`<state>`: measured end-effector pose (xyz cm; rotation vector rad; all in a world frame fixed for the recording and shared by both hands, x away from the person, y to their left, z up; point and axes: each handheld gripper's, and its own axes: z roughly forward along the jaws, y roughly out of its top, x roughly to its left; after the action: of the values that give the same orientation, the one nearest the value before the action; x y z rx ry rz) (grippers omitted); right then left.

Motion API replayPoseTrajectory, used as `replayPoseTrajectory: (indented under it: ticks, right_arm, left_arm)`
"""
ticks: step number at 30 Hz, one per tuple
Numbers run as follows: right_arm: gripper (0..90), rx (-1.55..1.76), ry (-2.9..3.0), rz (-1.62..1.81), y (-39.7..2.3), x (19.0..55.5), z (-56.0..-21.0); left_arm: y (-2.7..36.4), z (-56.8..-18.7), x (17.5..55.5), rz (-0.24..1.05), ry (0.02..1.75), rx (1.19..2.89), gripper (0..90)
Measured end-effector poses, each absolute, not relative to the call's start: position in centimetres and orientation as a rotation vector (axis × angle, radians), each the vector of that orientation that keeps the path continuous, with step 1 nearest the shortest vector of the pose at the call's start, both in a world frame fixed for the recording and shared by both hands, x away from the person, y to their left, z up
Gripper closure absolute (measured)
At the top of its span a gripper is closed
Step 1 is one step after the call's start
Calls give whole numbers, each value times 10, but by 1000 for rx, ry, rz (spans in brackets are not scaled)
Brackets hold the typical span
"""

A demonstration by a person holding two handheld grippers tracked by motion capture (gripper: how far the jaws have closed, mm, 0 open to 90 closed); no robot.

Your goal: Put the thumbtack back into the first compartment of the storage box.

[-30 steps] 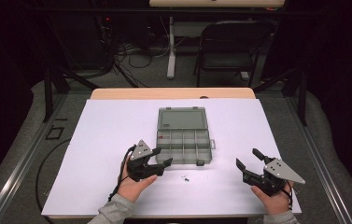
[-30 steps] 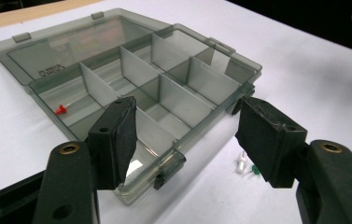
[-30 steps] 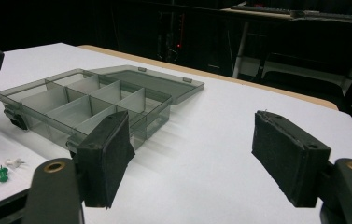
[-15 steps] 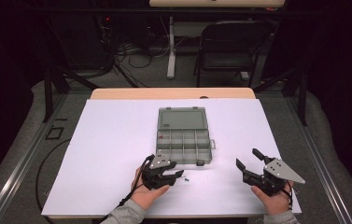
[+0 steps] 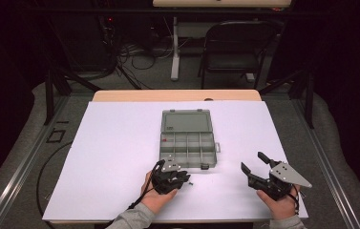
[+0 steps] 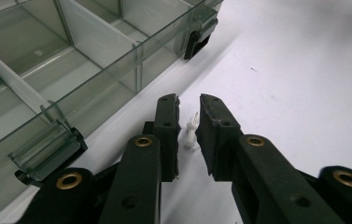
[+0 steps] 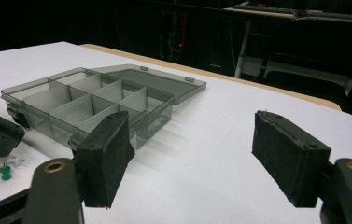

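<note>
White pushpin [image 6: 191, 132] lies on the table between the left gripper's [image 6: 188, 105] narrowly parted jaws, ungripped.

A smoky grey organiser box [image 5: 187, 138], white pushpin [image 6: 191, 132] and green pushpin [image 7: 5, 171] on white table [image 5: 111, 157].

A: Report any legible text, labels, brands or numbers.

B: None legible. The box [image 5: 187, 140] carries no readable marking on its lid or compartments in the high view; a small red spot sits in one left compartment of the box, too small to resolve.

A: Check the gripper views.

B: In the left gripper view, the box wall [image 6: 117, 79] is unmarked. In the right gripper view, the box [image 7: 99, 100] shows no print either.
</note>
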<state>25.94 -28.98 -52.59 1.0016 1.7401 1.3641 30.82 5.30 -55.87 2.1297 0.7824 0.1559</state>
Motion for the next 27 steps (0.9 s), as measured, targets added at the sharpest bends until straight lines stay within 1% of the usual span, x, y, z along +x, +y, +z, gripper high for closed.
replayPoseTrajectory:
  ticks: [11,19,27]
  right_arm:
    - [276,1002,1741,1366,-290,259,-526]
    - [276,1001,1742,1367,-289,260,-526]
    - [276,1000,1747,1362,-289,260,-526]
  left_arm:
    - [49,-565,311,153,780,2152,797]
    - [49,-566,312,169,779,2163,840]
    - [50,-566,313,161,777,2165,852]
